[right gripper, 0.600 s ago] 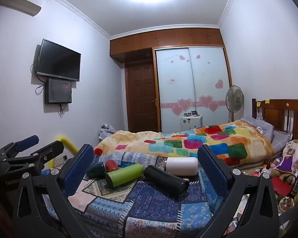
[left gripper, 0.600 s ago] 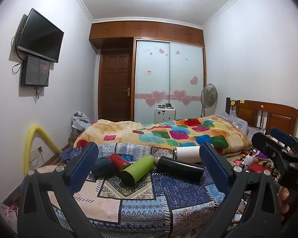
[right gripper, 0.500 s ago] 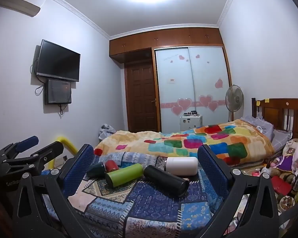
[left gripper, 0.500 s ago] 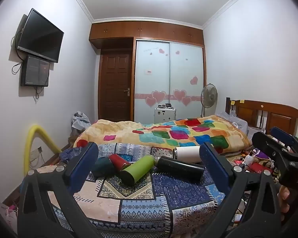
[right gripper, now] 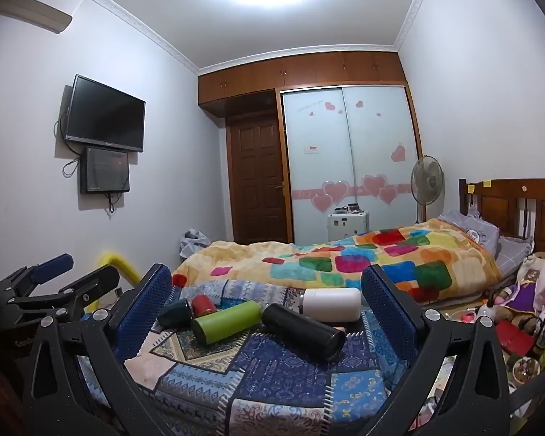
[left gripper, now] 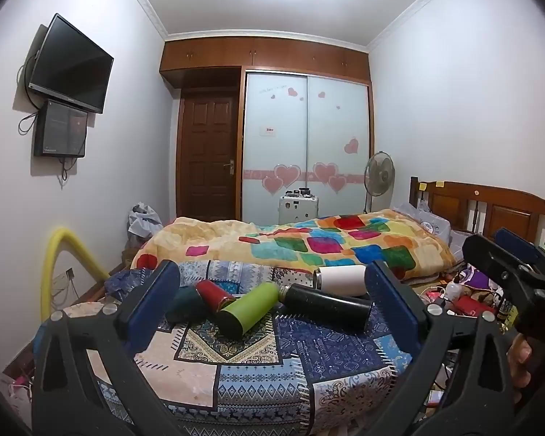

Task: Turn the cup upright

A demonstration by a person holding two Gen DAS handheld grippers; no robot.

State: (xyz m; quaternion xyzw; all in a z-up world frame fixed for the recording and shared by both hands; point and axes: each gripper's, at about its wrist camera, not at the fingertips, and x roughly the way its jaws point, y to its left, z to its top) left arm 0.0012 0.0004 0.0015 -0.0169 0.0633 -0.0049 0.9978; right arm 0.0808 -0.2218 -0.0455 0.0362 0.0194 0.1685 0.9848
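- Since the earlier frames nothing has shifted: both grippers sit where they were and the five cups lie in the same places on the patchwork cloth [left gripper: 258, 367].
- The left gripper [left gripper: 272, 312] hovers short of the cups with its jaws spread wide, holding nothing; its blue pads [left gripper: 152, 305] frame the whole cluster.
- The right gripper [right gripper: 265, 309] is likewise wide open and empty, apart from every cup.
- In the left wrist view the right gripper shows at 3 o'clock; in the right wrist view the left gripper shows at 9 o'clock.
- All the cups lie on their sides, none upright.
- The green cup [left gripper: 249, 307] lies at the middle of the cluster, its base end nearest the camera.
- The black cup [left gripper: 327, 307] lies at its 3 o'clock, their far ends close together.
- The white cup [left gripper: 341, 280] lies at 1 o'clock, behind the black one.
- The red cup [left gripper: 214, 295] and the dark teal cup [left gripper: 185, 305] lie at 9 to 10 o'clock, against each other.
- A bed with a colourful blanket [left gripper: 309, 243] lies beyond at 12 o'clock.
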